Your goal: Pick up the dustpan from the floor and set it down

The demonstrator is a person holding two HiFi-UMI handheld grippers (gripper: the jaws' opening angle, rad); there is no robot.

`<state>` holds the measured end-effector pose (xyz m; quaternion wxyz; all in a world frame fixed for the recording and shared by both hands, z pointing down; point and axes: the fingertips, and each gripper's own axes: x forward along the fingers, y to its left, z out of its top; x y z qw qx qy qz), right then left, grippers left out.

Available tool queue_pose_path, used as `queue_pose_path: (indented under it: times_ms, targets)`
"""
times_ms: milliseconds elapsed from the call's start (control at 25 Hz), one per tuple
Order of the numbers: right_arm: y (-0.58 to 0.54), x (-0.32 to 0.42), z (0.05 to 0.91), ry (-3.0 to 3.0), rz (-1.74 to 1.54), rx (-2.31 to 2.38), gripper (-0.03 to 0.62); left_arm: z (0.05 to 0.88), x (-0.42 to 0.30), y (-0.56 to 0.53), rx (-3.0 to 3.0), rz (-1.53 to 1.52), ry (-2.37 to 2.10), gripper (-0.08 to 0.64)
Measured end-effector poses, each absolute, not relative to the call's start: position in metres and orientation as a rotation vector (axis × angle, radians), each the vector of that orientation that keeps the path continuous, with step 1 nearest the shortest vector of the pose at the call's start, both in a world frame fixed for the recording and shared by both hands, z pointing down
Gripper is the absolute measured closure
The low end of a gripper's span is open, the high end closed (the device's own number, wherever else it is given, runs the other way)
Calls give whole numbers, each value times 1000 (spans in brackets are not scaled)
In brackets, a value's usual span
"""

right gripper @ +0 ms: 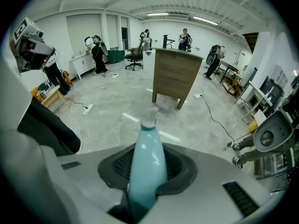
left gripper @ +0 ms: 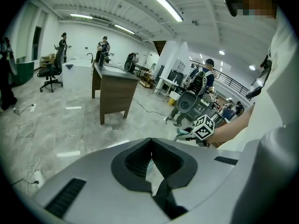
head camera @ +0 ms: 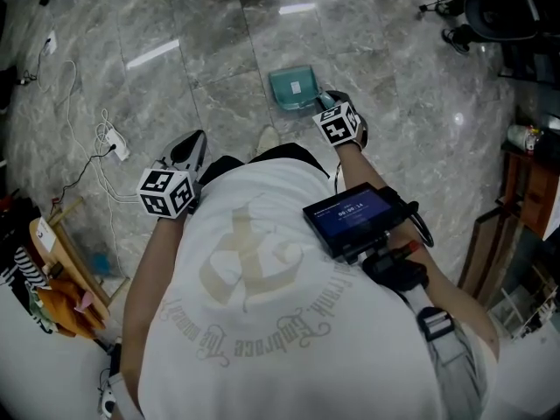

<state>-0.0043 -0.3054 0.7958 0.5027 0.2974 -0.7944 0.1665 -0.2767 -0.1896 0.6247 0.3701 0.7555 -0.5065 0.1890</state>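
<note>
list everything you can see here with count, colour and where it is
dustpan: one, teal, at the floor ahead of the person, cannot tell if it rests there
floor: one, grey marble tile, all around
power strip: one, white, with white cables, on the floor at the head view's left
desk: one, brown wood, mid room
office chair: one, black, far left in the left gripper view
people: several, far side of the room
screen unit: one, black with blue display, on the person's chest
left gripper: one, grey, jaws together, empty
right gripper: one, grey, shut on the dustpan's handle
</note>
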Motion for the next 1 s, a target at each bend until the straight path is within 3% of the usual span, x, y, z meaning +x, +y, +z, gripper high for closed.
queue_pose_path:
  times_ms: [760, 1000]
  targets:
    - [-271, -15, 816, -1923, 409, 671, 482, 622, -278, -196, 1931, 483, -1291, 548]
    - [-276, -13, 810, -1946, 452, 685, 420, 613, -270, -210, 1959, 436, -1260, 548]
